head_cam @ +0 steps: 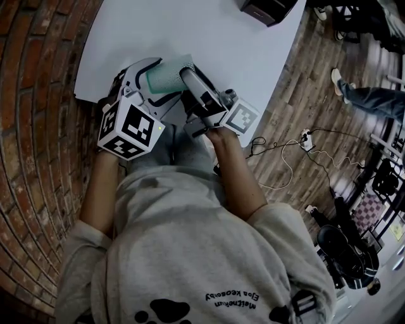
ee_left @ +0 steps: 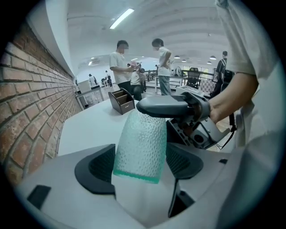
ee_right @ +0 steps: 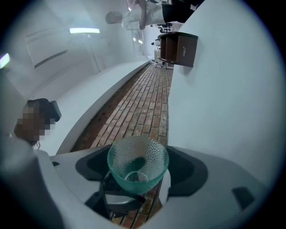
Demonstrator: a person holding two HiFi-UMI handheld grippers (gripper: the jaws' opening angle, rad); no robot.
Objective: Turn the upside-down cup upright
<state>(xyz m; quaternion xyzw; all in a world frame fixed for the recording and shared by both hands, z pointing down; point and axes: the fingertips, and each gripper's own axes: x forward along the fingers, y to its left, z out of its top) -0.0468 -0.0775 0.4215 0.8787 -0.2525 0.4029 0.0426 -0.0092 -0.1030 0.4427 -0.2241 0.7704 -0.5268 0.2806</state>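
Note:
A teal dimpled glass cup (head_cam: pixel 166 76) hangs on its side in the air over the near edge of the white table (head_cam: pixel 240 44). My right gripper (head_cam: pixel 190 79) is shut on the cup. In the right gripper view the cup (ee_right: pixel 137 162) turns its open mouth to the camera, and both pads of the right gripper (ee_right: pixel 140 172) touch its rim. My left gripper (head_cam: pixel 161 82) stands open around the cup's other end. In the left gripper view the cup (ee_left: pixel 140 145) lies between the wide jaws of the left gripper (ee_left: pixel 140 161), and a dark finger (ee_left: pixel 165 105) of the right gripper crosses its far end.
A dark brown box (head_cam: pixel 266 9) stands at the table's far side, also seen as the box (ee_right: pixel 181 49) in the right gripper view. Brick floor (head_cam: pixel 38 126) lies left of the table, wood floor with cables (head_cam: pixel 285 152) to the right. Several people (ee_left: pixel 120 67) stand far behind.

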